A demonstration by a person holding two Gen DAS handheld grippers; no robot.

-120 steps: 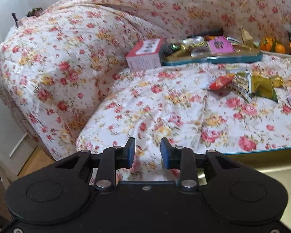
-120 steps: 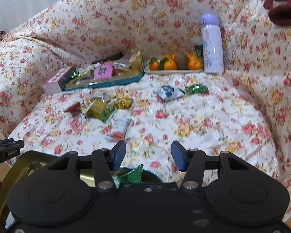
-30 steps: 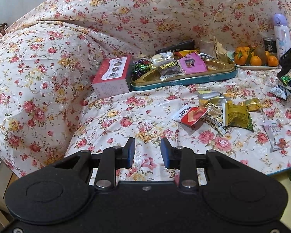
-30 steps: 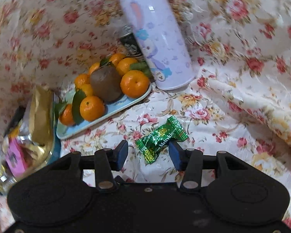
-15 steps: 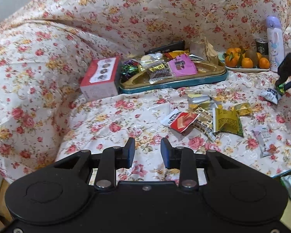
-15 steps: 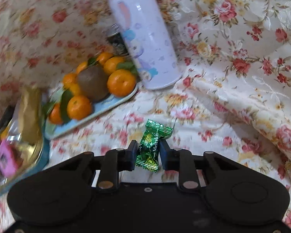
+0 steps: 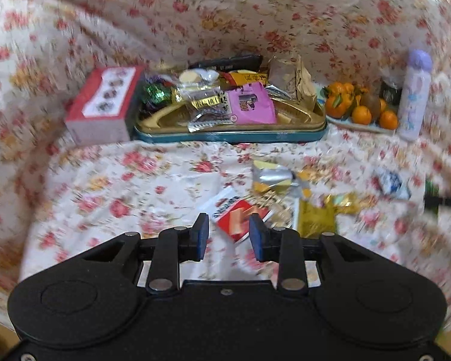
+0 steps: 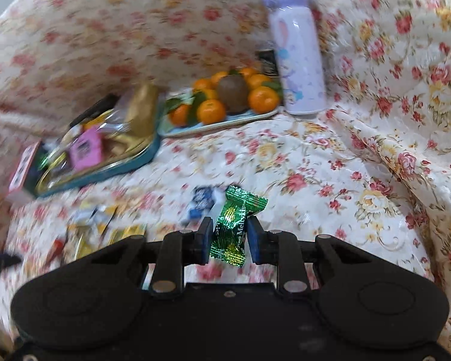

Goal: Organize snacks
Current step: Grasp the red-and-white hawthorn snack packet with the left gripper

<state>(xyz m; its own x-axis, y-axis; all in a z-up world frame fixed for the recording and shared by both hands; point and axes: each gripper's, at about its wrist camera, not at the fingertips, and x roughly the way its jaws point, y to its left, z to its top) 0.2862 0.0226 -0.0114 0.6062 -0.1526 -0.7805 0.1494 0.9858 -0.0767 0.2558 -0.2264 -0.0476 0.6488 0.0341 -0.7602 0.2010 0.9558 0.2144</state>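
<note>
While the right gripper clenches a green candy lifted clear of the floral cover, risks and materials are entered as follows.

Risk 1: candy is pinched across its foil middle; the wrapper is slick and crinkled, with twisted ends, so it could slide out during a fast swing toward the tin. Both views are motion-blurred, suggesting speed.

Risk 2: tin is crowded at the back; a drop from height could bounce the candy off the pink packet or over the rim.

Risk 3: left gripper is empty, jaws partly apart, hovering above a red packet; on soft, wrinkled cloth a flat packet may slip under the pads rather than between them.

Materials:
- Tin: shallow, oblong, gold inside, teal wall, rigid.
- Loose snacks: foil and plastic sachets, thin, glossy, crumpled, scattered near the cover's front edge.
- Box: red and white card, rectangular, just beside the tin.
- Fruit plate: mandarins and a kiwi, round.
- Bottle: lilac, cylindrical, upright, beside the plate.
</note>
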